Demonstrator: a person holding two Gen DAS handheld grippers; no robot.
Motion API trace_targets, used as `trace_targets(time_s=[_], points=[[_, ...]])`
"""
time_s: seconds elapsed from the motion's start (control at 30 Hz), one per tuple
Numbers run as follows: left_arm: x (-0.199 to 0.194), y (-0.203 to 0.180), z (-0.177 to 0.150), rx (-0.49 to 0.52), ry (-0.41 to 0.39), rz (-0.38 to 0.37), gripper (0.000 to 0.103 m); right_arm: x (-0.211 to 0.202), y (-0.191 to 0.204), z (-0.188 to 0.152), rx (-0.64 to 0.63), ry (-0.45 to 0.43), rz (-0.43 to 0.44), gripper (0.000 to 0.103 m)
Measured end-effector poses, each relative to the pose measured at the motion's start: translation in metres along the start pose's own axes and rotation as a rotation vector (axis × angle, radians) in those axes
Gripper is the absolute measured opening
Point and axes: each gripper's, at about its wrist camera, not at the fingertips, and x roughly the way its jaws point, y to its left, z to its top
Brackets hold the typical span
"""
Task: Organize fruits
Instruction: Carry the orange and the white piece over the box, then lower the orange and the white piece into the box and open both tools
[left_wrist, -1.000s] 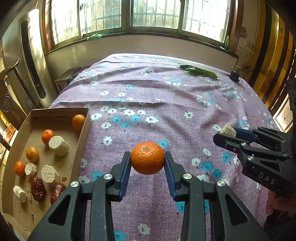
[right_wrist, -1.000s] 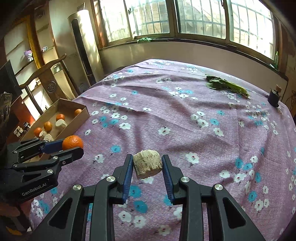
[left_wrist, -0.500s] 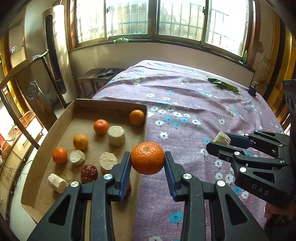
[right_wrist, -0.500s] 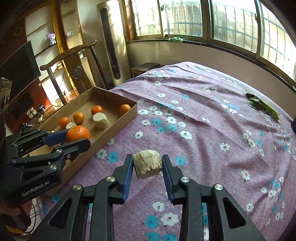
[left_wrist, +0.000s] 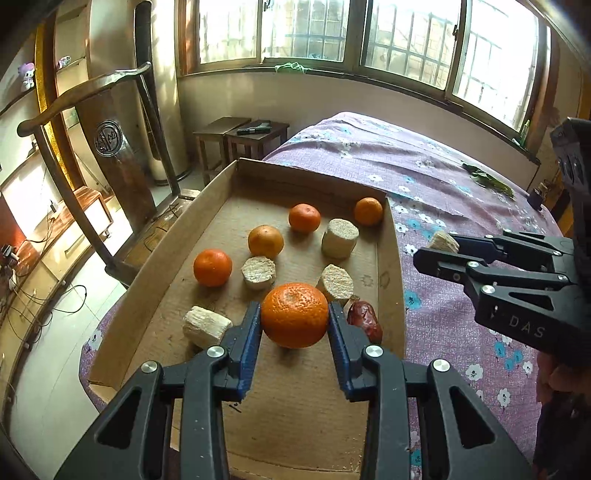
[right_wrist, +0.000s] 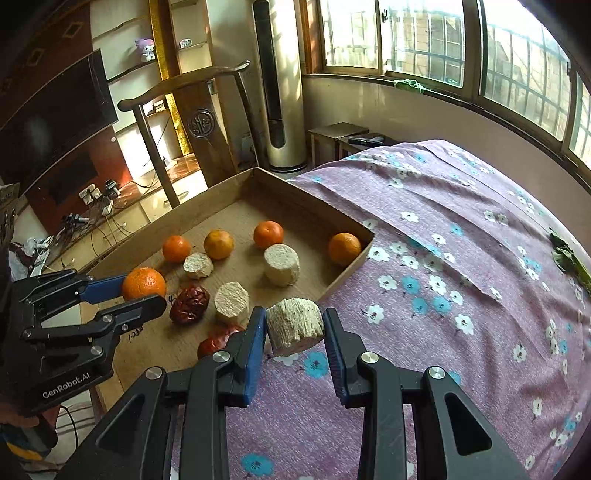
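My left gripper (left_wrist: 294, 320) is shut on an orange tangerine (left_wrist: 294, 314) and holds it above the near half of the cardboard tray (left_wrist: 392, 266). My right gripper (right_wrist: 294, 329) is shut on a pale fibrous chunk (right_wrist: 293, 325) and hovers over the bedspread just beside the tray's right wall (right_wrist: 345, 275). The tray holds several tangerines (left_wrist: 213, 267), several pale chunks (left_wrist: 340, 238) and red dates (left_wrist: 364, 319). The left gripper also shows in the right wrist view (right_wrist: 142, 291), the right gripper in the left wrist view (left_wrist: 439, 247).
The tray lies at the left edge of a bed with a purple flowered spread (right_wrist: 461, 266). A wooden chair (left_wrist: 107, 147), a tower fan (right_wrist: 275, 96) and small stools (left_wrist: 240, 136) stand beyond the tray. Green leaves (left_wrist: 487, 181) lie far on the bed.
Both grippers have swung left, from over the bedspread to the tray. The tangerine is now over the tray floor, the pale chunk close to the tray's right wall. Both grips are unchanged.
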Motion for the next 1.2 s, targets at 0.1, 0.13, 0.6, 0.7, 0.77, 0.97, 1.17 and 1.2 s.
trace_targets(time_s=[0.1, 0.13, 0.6, 0.7, 0.77, 0.97, 1.17, 1.2], points=[[0.003, 0.004, -0.004, -0.004, 0.015, -0.006, 0.035, 0.015, 0.007, 0.006, -0.012, 0.021, 0.01, 0.034], [0.004, 0.005, -0.005, -0.004, 0.02, -0.01, 0.035, 0.019, 0.008, 0.008, -0.013, 0.028, 0.02, 0.034], [0.014, 0.012, -0.008, -0.03, 0.05, -0.018, 0.035, 0.075, 0.032, 0.039, -0.034, 0.066, 0.119, 0.034], [0.017, 0.013, -0.009, -0.033, 0.057, -0.022, 0.035, 0.088, 0.037, 0.043, -0.055, 0.083, 0.125, 0.034], [0.019, 0.013, -0.009, -0.036, 0.058, -0.023, 0.035, 0.096, 0.039, 0.045, -0.063, 0.094, 0.116, 0.034], [0.022, 0.014, -0.005, -0.043, 0.057, -0.023, 0.035, 0.104, 0.038, 0.047, -0.069, 0.099, 0.113, 0.034], [0.024, 0.014, -0.005, -0.046, 0.053, -0.02, 0.035, 0.104, 0.042, 0.046, -0.093, 0.089, 0.097, 0.035], [0.024, 0.014, -0.005, -0.046, 0.052, -0.018, 0.035, 0.104, 0.043, 0.046, -0.096, 0.088, 0.095, 0.035]])
